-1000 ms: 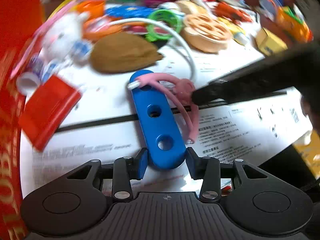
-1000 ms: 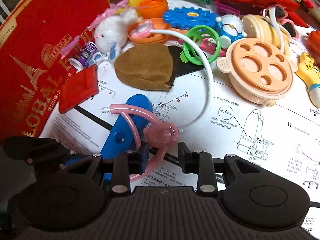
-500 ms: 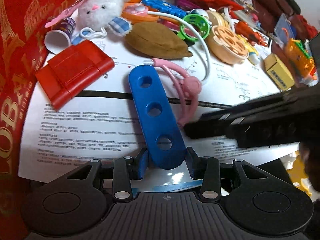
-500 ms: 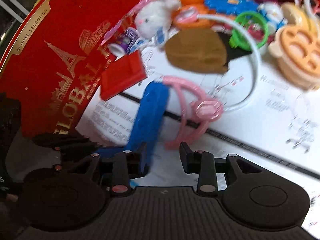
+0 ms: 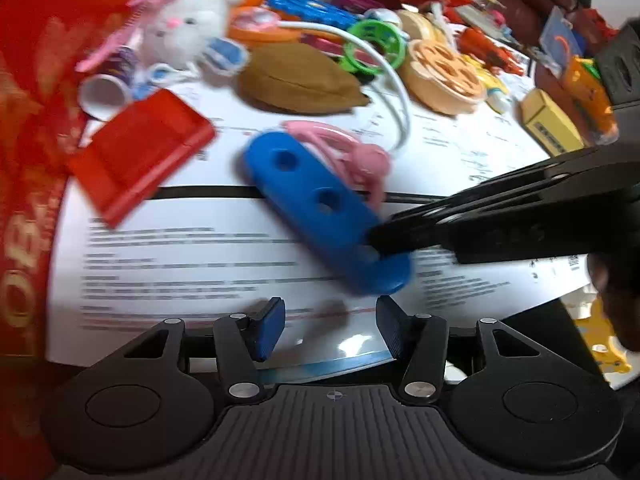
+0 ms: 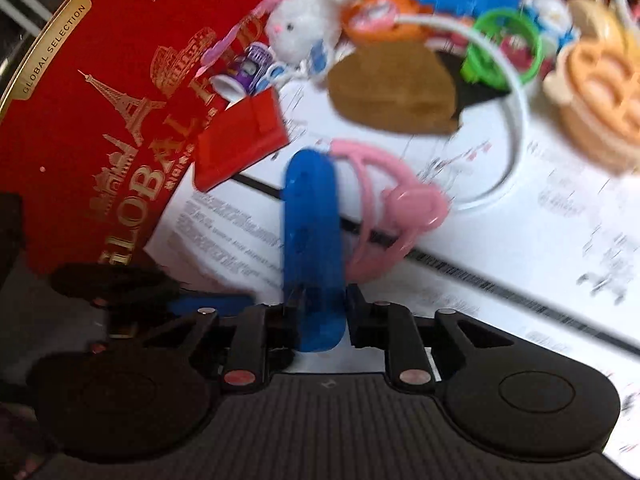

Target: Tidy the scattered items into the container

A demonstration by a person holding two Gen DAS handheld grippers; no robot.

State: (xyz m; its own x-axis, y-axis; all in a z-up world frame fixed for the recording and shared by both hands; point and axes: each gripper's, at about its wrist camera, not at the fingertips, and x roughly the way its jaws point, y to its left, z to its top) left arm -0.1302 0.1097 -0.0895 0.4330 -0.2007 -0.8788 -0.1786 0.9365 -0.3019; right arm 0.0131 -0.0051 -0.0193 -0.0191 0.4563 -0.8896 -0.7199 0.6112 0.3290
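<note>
Blue bar (image 5: 326,210) with three round holes lies across the printed paper sheet (image 5: 180,248), and the left gripper (image 5: 331,326) has let it go: its jaws have just been opening and stand released, with only paper between the blue pads. The near end of the bar is a little ahead of these jaws and to their right, not touching them. That end is taken by the right gripper (image 5: 374,240), which enters the left wrist view from the right side as a dark wedge. In the right wrist view the bar (image 6: 312,248) stands almost straight up the picture, its lower end between the jaws of the right gripper (image 6: 320,320). These jaws have just been closing and are clenched on the bar. To the left of the bar lie a flat red piece (image 6: 244,140) and the big red container lid (image 6: 100,120) with gold print. To the right, a pink plastic loop (image 6: 400,208) lies just beside the bar; whether it touches I cannot tell, because of blur.
</note>
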